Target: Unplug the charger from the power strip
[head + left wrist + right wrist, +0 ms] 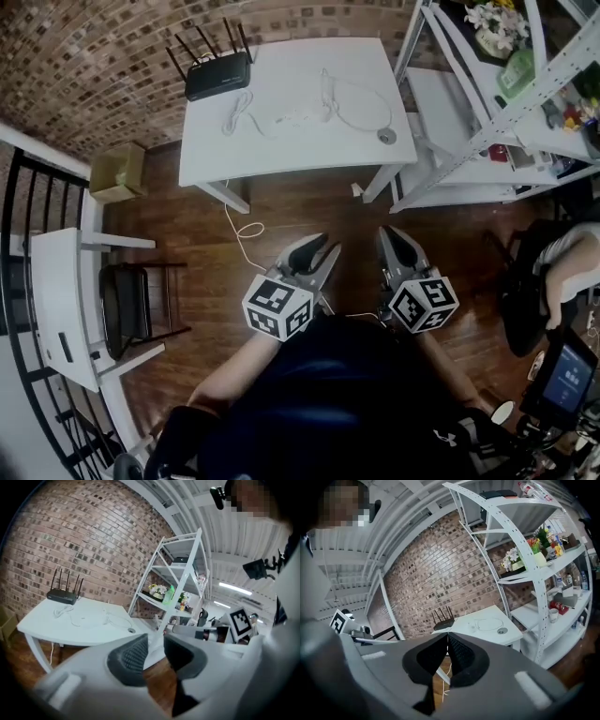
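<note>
- White and smooth-topped, the table (281, 159) is the landmark in the head view. At its middle lies a slim white power strip (292, 117), with its long axis along the table's width. The charger is probably plugged in at one end but is too small to pick out. A black router (217, 75) stands at the table's far left corner. Both grippers hang over the wood floor, well short of the table's near edge. The left gripper (323, 251) is more nearly in line with the strip than the right gripper (398, 244).
- Left gripper view: the ribbed dark pads (129, 656) stand apart with nothing between them, and the table lies ahead and leftward.
- Right gripper view: the jaws are pressed together and empty, and the table lies straight beyond the tips.
</note>
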